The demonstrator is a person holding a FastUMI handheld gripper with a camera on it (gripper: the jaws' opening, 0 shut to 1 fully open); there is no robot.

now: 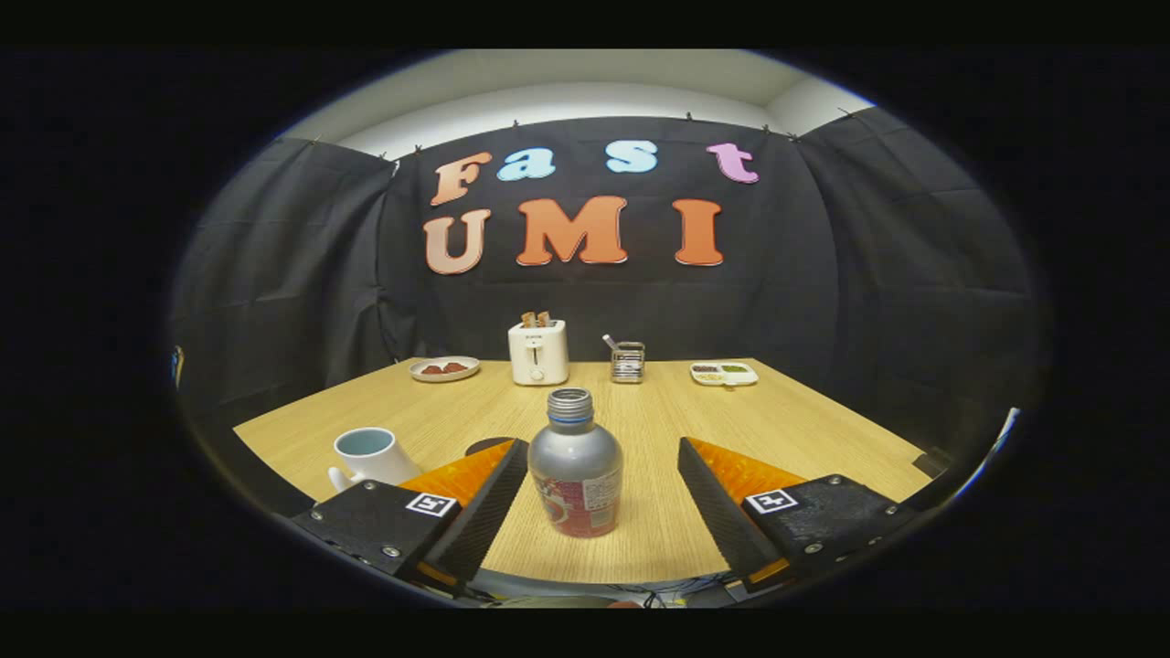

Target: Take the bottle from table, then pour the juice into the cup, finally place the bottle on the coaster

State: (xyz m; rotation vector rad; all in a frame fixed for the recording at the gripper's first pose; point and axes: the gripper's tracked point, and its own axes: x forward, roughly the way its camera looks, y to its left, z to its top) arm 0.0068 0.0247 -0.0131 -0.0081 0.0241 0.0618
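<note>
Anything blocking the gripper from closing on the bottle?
Nothing visible. The bottle stands upright on the table between the open fingers of the gripper, a clear gap on each side, uncapped.

bottle [575, 475]: you see silver metal, red label low down
cup [370, 455]: white, pale blue inside
coaster [488, 446]: dark brown
table [804, 420]: your light wood grain
toaster [538, 352]: white
plate [444, 368]: white, red pieces
tray [724, 373]: white, green and dark bits
</note>
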